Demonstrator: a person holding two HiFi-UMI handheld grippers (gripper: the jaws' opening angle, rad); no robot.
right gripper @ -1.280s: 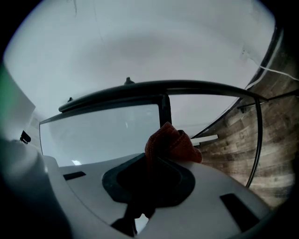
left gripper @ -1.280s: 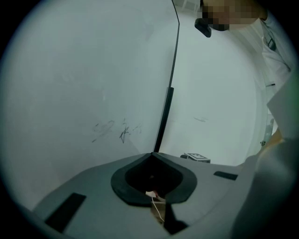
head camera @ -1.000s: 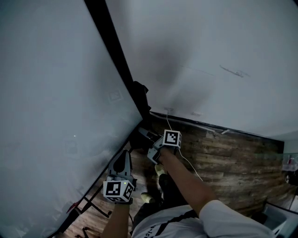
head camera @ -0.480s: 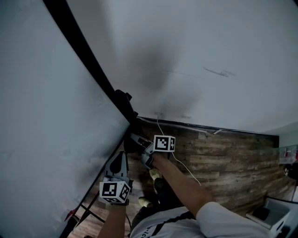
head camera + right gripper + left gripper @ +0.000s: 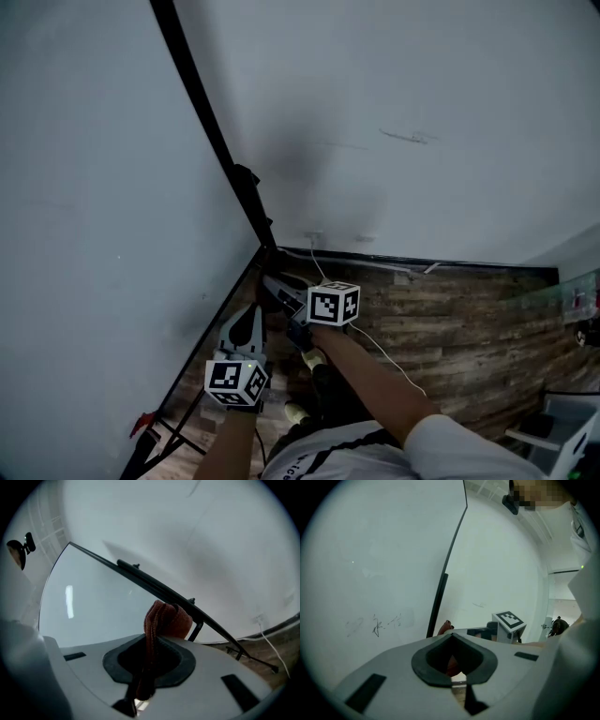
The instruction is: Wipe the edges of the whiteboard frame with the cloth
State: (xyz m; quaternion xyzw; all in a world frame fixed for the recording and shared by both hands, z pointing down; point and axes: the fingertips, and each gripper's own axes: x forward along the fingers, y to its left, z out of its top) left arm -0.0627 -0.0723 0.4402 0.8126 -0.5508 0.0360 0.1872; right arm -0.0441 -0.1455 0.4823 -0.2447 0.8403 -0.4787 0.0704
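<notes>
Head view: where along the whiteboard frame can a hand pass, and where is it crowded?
Free: the upper frame, between whiteboard and wall. Crowded: its bottom corner, where right gripper, cloth and left gripper sit.

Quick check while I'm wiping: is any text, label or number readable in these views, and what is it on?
Nothing can be read as words.
Faint handwriting on the whiteboard: too faint to read.
White print on the person's clothing: cut off and too small.
Marker cubes: black-and-white square patterns only, no words.
</notes>
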